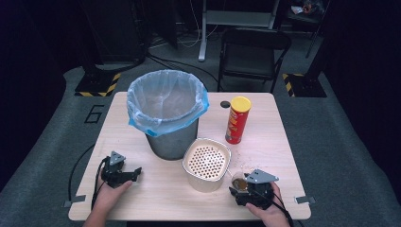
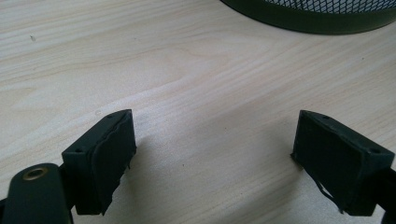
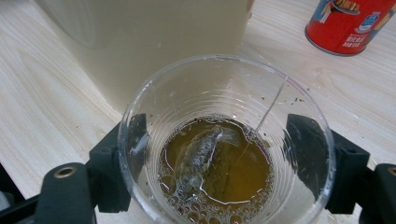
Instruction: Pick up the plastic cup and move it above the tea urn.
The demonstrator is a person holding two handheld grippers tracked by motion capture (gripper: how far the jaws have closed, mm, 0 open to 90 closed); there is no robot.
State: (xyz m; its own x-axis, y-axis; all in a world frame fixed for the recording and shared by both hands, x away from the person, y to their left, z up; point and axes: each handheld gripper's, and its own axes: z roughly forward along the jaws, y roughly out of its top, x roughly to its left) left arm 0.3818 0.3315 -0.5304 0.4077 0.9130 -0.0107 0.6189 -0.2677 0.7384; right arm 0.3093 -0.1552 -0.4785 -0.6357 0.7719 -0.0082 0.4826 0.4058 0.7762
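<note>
Pale wood table (image 1: 142, 189); left gripper (image 2: 212, 154) fingers wide apart, right gripper (image 3: 224, 158) fingers flank cup (image 3: 224, 93).

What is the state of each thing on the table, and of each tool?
Plastic cup: upright, holds brown tea and a tea bag, between the right tool's jaws.
Right tool: jaws at the cup's sides.
Left tool: open, holding nothing.
Trash bin: upright, lined with a blue bag.
Chip can: upright, lid on.
Strainer container: upright.

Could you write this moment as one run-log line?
right gripper: jaws around clear cup of tea | left gripper: open, idle on table | strainer bowl: beside cup
</note>
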